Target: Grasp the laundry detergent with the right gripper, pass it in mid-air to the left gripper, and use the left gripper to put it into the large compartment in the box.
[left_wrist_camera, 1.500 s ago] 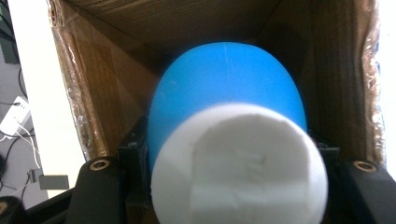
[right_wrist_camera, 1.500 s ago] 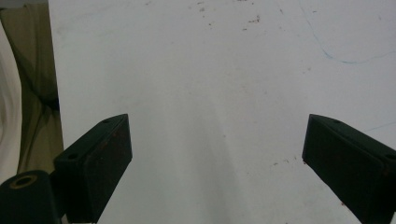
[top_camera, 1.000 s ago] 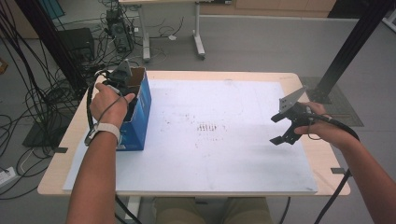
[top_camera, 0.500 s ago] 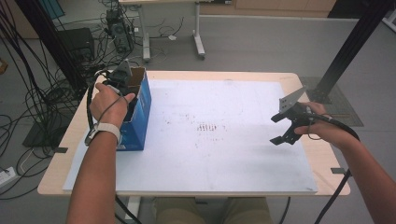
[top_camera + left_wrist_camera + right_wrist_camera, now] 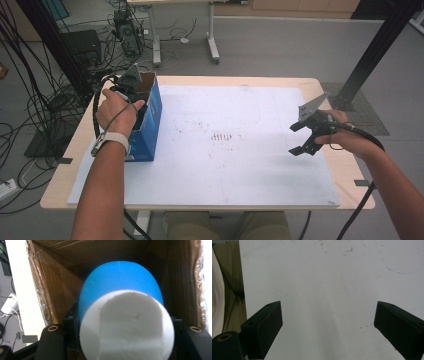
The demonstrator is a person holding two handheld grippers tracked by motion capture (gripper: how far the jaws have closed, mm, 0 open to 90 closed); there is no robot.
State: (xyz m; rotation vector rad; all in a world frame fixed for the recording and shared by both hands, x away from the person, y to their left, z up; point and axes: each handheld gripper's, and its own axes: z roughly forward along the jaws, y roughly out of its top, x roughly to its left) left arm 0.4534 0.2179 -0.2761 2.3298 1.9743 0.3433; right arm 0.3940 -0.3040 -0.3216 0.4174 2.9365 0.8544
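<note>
**A:** The left gripper (image 5: 124,342) first: has anything changed in the last second?

**B:** Hardly anything. It stays down inside the blue cardboard box (image 5: 150,120), and its jaws are clamped on either side of the round blue thing with a white end (image 5: 120,282). The hand has not shifted, and the thing is not out of the box. My guess is the grip is settled and the lift has not begun.

**A:** And the right gripper (image 5: 304,137)?

**B:** It is in the same place as before, hanging over the white sheet (image 5: 225,175) near the table's right edge. Its jaws are spread wide with nothing between them.

**A:** What else is around, biggest first?

**B:** The wooden table (image 5: 260,80), then the white sheet that covers most of it. The box stands at the table's left edge, towards the far-left corner. At the middle of the sheet there is a patch of small brown specks (image 5: 220,136). The right gripper view also shows a faint blue pen line (image 5: 397,271).

**A:** Does anything stand in the way?

**B:** Only the box's brown inner walls, which sit close around the held thing. I think it will need to come straight out through the open top. The sheet between the two grippers has nothing on it except those marks.
</note>
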